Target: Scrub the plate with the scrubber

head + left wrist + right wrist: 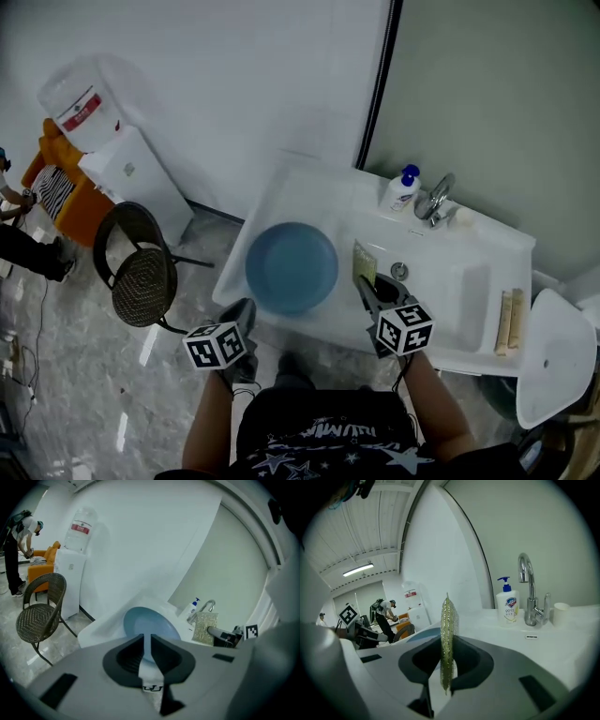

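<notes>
Grips the scrubber (447, 620) edge-on in the right gripper (446, 665), jaws pressed on it, just right of the blue plate (292, 267) lying flat on the left side of the sink (441, 352). Holds the left gripper (246, 314) closed and empty near the plate's front rim.

The white sink counter (487, 246) lies ahead of both sets of jaws. Beyond the right gripper (366, 286) jaws and to their right, a soap bottle (401, 187), the tap (437, 200) and a small white cup (559, 611) stand on its back edge. Two tan strips (509, 322) lie far right of them. The blue plate (291, 267) is over its left end, near rim between the left gripper (247, 307) jaws; I cannot tell if it rests there.
</notes>
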`<state>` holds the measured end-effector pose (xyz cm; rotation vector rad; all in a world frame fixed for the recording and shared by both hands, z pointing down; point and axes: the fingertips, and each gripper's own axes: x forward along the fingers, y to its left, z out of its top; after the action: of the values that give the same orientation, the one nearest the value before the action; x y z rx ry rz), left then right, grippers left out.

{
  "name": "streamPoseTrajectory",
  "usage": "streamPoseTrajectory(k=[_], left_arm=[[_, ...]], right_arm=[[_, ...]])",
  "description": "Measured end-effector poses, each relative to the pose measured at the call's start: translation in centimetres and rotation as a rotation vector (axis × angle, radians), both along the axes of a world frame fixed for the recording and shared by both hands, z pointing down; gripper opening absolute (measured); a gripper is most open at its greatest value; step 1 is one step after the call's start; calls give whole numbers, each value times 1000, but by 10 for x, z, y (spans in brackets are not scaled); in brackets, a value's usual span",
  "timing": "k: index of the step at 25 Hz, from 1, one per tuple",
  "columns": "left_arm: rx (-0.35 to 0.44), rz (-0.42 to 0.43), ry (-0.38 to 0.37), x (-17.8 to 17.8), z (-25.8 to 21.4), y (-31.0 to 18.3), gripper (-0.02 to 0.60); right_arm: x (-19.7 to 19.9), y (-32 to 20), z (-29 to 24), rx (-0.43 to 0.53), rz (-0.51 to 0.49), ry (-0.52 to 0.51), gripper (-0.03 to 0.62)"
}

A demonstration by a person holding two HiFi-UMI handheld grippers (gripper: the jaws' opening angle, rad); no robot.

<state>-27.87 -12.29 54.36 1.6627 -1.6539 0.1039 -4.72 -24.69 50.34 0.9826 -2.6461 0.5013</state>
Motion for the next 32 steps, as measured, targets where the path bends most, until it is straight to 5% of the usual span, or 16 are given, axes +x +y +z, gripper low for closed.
streamPoseTrajectory(k=[6,9,13,32], left_arm=[[-74,55,42,-19,16,-26,26],[-115,101,68,-25,26,-35,112],[-150,139,88,-32,35,-46,152],[-392,271,153,-28,80,-66,160]], right_arm=[[-11,-16,-2,2,86,11,71],[-18,-23,-2,4,117,16,71],[-26,-27,0,5,154,21,71],[-4,-26,11,-9,283,32,71]])
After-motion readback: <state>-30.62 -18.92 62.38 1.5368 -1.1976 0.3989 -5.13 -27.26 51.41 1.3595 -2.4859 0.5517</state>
